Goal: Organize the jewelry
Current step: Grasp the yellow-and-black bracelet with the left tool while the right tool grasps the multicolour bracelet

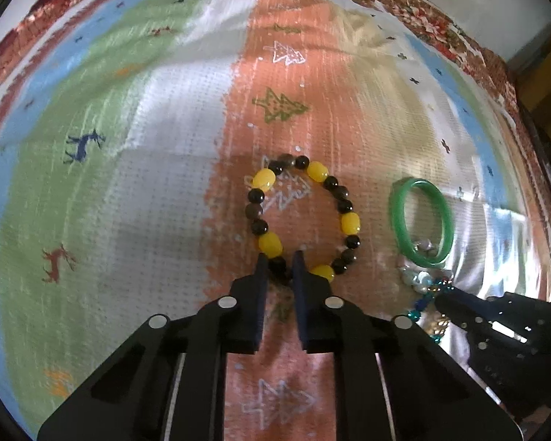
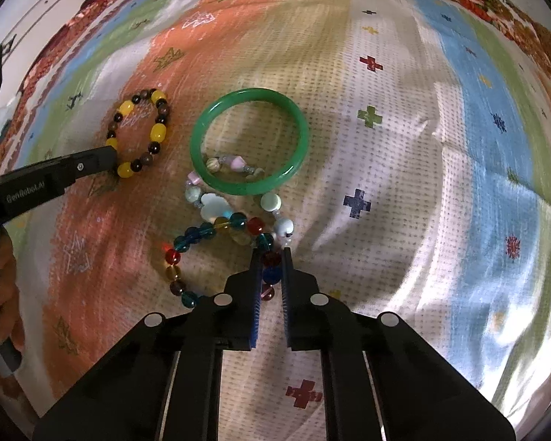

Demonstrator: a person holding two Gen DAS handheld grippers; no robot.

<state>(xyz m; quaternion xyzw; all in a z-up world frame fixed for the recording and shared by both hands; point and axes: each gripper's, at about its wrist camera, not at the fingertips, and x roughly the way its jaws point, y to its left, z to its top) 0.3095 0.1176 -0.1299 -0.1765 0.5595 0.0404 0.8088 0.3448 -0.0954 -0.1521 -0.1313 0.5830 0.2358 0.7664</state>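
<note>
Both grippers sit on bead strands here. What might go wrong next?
The right gripper pinches the multicolored glass bracelet, which overlaps the pastel shell bracelet; lifting may drag that one along. The shell strand also runs under the green bangle, which could shift. The left gripper grips the yellow-and-black bracelet by one dark bead, which could slip.

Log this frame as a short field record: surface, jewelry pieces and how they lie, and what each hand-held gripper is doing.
surface: patchwork-print cloth in orange, white, blue and green
piece 1: yellow and dark round-bead bracelet, lying flat, apart from the others
piece 2: solid green bangle, resting over part of piece 3
piece 3: pale shell and pastel stone bracelet
piece 4: multicolour glass-bead bracelet, overlapping piece 3
left hand-held gripper: shut on piece 1's near edge
right hand-held gripper: shut on piece 4
</note>
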